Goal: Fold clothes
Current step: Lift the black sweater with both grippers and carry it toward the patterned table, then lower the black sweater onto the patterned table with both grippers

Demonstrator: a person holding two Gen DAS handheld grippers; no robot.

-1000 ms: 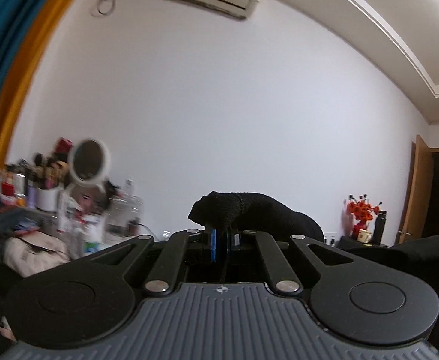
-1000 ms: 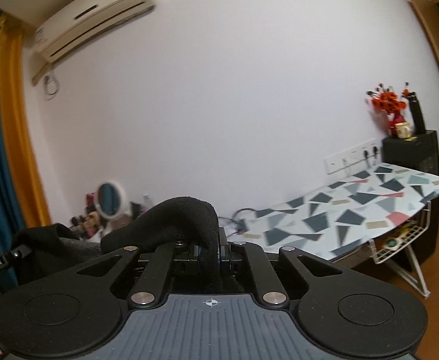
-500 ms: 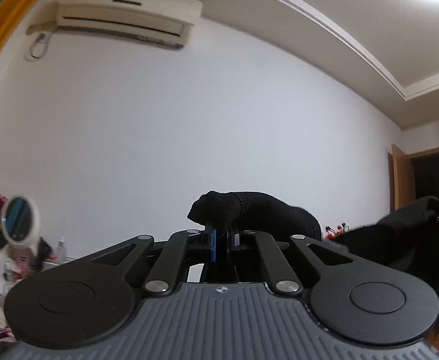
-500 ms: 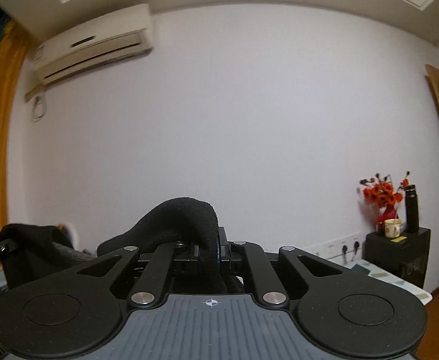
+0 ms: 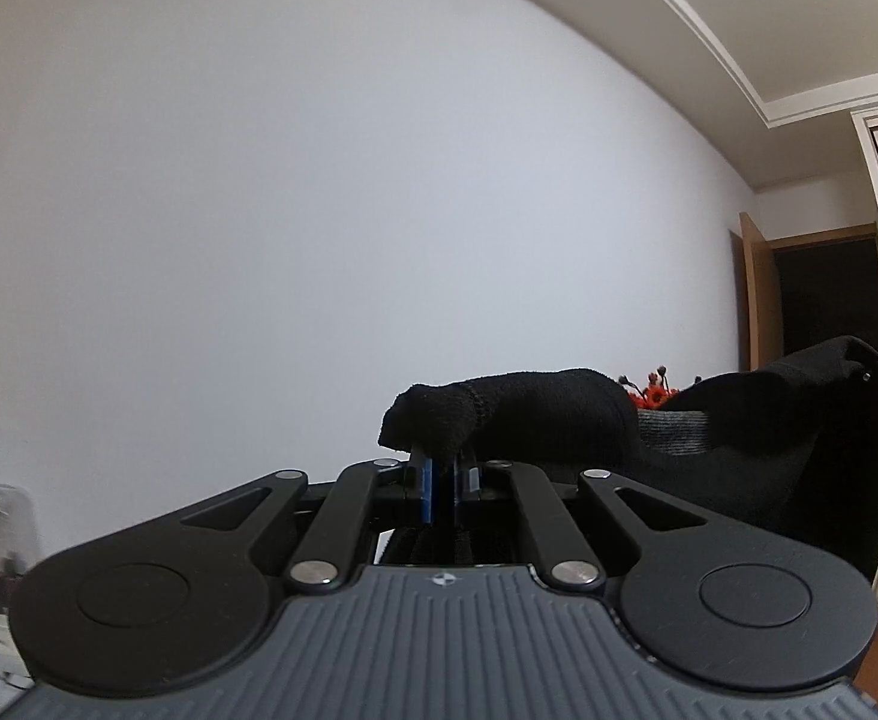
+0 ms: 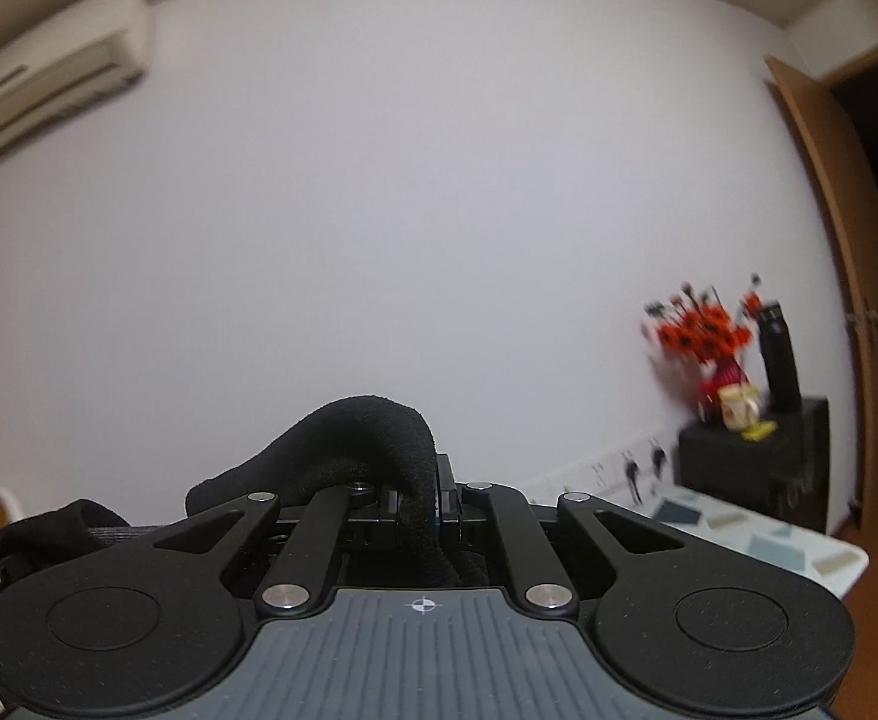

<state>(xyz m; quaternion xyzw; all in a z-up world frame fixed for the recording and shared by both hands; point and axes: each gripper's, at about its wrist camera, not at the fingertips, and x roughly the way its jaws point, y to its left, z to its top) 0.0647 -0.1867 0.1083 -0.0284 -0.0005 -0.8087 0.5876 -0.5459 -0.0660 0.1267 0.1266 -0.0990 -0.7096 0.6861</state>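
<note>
Black knit garment (image 5: pixel 547 414) pinched at both ends: left gripper (image 5: pixel 442 480) clamped narrow on one bunched corner, right gripper (image 6: pixel 433 501) clamped narrow on another fold. Stretched sideways between the two, long axis running across from gripper to gripper, hanging below them. Patterned ironing board (image 6: pixel 757 534) low, to the right of the right gripper, so nearer to that hand.

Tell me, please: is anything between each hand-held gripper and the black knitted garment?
Nothing visible is. The left hand-held gripper is shut directly on the black knitted garment, and the right hand-held gripper is shut on another part of the garment.
</note>
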